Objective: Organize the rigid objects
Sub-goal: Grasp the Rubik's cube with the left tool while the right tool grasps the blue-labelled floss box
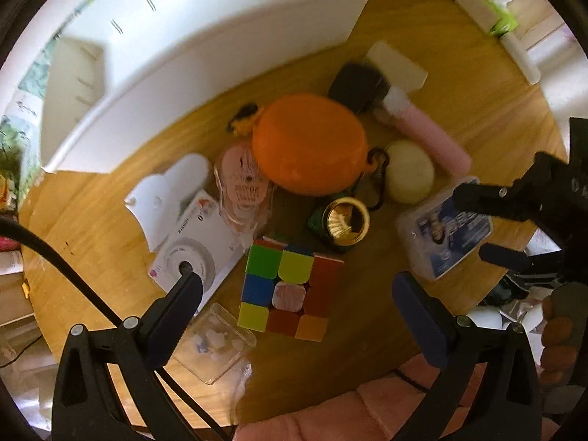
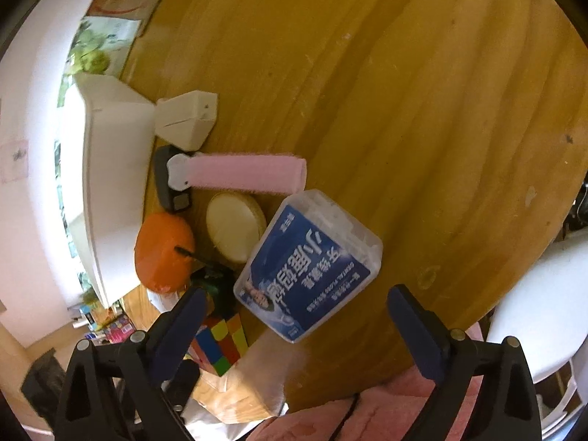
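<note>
My left gripper [image 1: 297, 286] points straight down with its jaws wide open, hovering over a scrambled puzzle cube [image 1: 283, 257] on the round wooden table [image 1: 92, 228]. The cube lies between the two fingers in the view, and neither pad touches it. My right gripper [image 2: 296, 294] is also open, above a clear plastic box with a blue label [image 2: 308, 261]. Its pads stand clear of the box. In the left wrist view the right gripper [image 1: 477, 222] reaches in from the right over that same box [image 1: 444, 235].
A white bin [image 1: 205, 55] stands at the back. Around the cube lie an orange round case [image 1: 310, 143], a white instant camera [image 1: 187, 253], a gold-rimmed green bottle [image 1: 343, 226], a cream disc [image 1: 409, 172], a pink roller [image 1: 430, 132] and a small clear case [image 1: 217, 341].
</note>
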Motion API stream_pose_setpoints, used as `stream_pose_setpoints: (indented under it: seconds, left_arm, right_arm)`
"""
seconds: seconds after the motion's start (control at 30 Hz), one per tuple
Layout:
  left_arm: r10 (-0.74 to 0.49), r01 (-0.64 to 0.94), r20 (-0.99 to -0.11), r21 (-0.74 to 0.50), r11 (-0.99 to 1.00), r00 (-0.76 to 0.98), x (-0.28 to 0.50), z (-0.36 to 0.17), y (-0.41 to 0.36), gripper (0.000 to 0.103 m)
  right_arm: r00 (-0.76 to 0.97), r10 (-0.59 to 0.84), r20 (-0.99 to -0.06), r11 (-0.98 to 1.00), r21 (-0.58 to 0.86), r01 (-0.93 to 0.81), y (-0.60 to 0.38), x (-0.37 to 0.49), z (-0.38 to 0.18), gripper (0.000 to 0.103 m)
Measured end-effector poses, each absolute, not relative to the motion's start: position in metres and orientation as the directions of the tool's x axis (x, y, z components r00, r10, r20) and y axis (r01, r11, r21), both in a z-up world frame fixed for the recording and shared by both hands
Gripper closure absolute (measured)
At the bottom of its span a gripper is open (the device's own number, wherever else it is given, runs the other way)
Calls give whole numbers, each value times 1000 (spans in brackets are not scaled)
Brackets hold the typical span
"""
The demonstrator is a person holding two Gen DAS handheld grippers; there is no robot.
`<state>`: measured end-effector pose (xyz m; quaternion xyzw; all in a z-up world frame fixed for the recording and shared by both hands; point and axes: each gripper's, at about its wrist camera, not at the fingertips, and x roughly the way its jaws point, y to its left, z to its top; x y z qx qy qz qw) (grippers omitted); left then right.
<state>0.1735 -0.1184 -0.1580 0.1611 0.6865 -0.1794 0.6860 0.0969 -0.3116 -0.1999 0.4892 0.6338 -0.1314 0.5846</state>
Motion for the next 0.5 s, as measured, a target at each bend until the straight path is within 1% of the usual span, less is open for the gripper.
stream_pose_setpoints:
  seconds: [0.13,0.3,0.4,0.5]
  left_arm:
    - [7,458,-997,-29,889,-76,177,-173,-117,1]
    - [19,451,-992,-42,892,-129,178,-184,-114,1]
    - [22,444,-988,-50,894,-155,181,-192,-114,2]
    - [13,432,-983,-69,899,-183,184,-200,-119,3]
  right_arm:
    - [139,481,-866,462,385,799,-315,103,-210,8]
    - [110,490,-865,452,360,816,-317,108,-218,11]
    - [104,489,-866,446,351,823,-318,109,-220,16]
    - [85,489,-868,453,336,826,-317,112,-222,16]
